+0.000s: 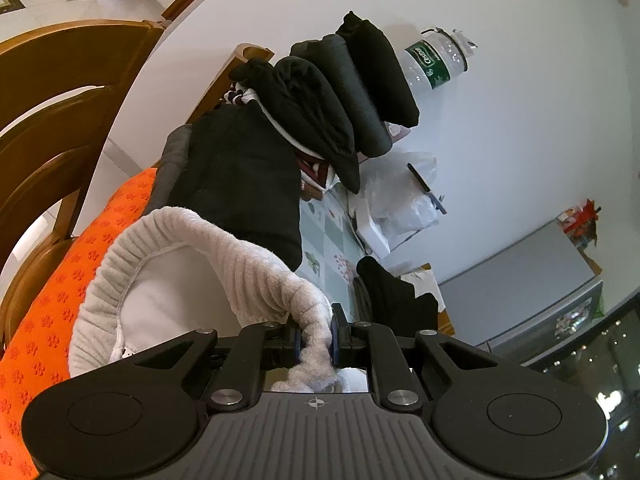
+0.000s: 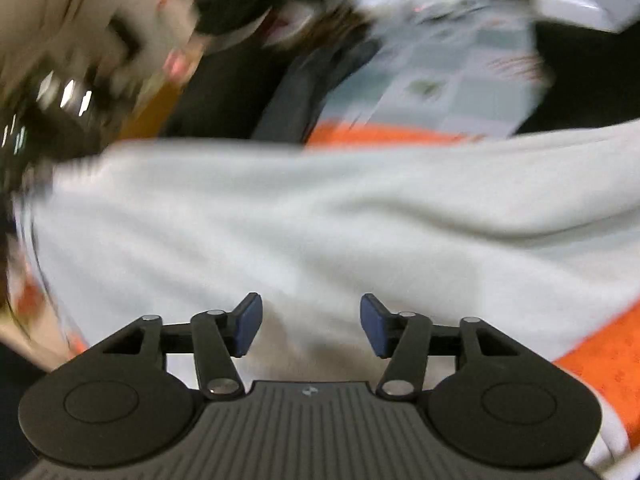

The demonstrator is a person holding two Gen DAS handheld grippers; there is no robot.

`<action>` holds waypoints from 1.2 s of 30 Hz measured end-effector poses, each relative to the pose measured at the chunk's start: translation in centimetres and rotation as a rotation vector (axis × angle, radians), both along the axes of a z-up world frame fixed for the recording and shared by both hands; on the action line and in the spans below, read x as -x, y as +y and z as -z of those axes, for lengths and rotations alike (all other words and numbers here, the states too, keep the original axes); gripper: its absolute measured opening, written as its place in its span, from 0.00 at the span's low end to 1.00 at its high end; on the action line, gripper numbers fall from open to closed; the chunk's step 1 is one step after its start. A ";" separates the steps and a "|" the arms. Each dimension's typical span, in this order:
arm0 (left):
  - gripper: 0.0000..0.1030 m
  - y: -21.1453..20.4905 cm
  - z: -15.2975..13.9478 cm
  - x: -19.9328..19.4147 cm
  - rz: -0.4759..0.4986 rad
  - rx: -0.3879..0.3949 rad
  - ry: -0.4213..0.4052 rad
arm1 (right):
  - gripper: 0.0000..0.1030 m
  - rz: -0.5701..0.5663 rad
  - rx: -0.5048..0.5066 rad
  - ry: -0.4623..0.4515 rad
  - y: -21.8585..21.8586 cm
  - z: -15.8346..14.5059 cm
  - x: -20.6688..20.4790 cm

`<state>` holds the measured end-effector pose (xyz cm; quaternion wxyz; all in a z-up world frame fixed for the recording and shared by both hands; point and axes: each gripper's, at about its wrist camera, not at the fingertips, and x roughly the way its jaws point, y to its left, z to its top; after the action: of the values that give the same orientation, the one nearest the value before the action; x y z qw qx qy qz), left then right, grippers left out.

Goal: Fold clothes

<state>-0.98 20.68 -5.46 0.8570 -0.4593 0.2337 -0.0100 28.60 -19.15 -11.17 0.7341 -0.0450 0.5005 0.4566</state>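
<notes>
The left claw [image 1: 316,340] pinches the white fuzzy garment [image 1: 208,248]; the right claw [image 2: 311,326] is spread. Black clothes [image 1: 320,108] pile up before a green-labelled bottle [image 1: 436,62].

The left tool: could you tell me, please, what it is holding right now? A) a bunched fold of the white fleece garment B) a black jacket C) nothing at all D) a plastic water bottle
A: in the left wrist view the left tool has its blue pads pressed on a bunched fold of the white fleece garment, which lies over the orange mat.
</notes>
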 end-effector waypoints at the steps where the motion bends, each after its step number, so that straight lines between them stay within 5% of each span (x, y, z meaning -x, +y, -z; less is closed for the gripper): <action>1: 0.15 0.0 0.0 0.1 0.000 -0.001 0.000 | 0.62 -0.024 0.025 -0.012 0.2 0.3 0.3; 2: 0.15 -0.1 0.1 0.1 0.000 -0.003 0.001 | 0.60 -0.048 0.050 -0.024 0.5 0.6 0.6; 3: 0.15 -0.1 0.1 0.2 0.000 -0.004 0.002 | 0.46 -0.072 0.075 -0.036 0.7 1.0 0.9; 4: 0.15 -0.2 0.1 0.2 0.000 -0.006 0.003 | 0.18 -0.096 0.100 -0.049 1.0 1.3 1.2; 10: 0.15 -0.3 0.2 0.9 0.008 -0.004 -0.005 | 0.08 -0.137 0.142 -0.211 0.3 -3.4 4.9; 14: 0.15 -0.3 1.1 2.0 0.047 0.003 0.025 | 0.08 -0.144 0.138 -0.278 -1.3 -7.3 9.8; 17: 0.16 -0.6 2.3 3.0 0.095 0.000 0.076 | 0.08 -0.160 0.164 -0.247 -2.0 -8.0 13.8; 22: 0.16 -1.2 4.9 4.8 0.170 -0.015 0.183 | 0.10 -0.144 0.229 -0.101 -2.8 -3.3 17.9; 27: 0.16 -1.3 6.0 4.9 0.198 -0.041 0.210 | 0.23 -0.050 0.184 -0.038 -3.5 -2.0 16.8; 31: 0.16 -1.2 6.1 4.8 0.189 -0.048 0.210 | 0.55 0.056 0.039 -0.033 -3.4 -4.5 13.9; 36: 0.17 -1.9 6.1 4.8 0.152 -0.037 0.209 | 0.57 0.156 -0.042 0.181 -1.9 -2.3 9.2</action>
<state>-5.80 18.80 -11.58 0.8330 -0.4228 0.3562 -0.0225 19.45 -21.02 -8.83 0.7200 0.0507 0.5571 0.4108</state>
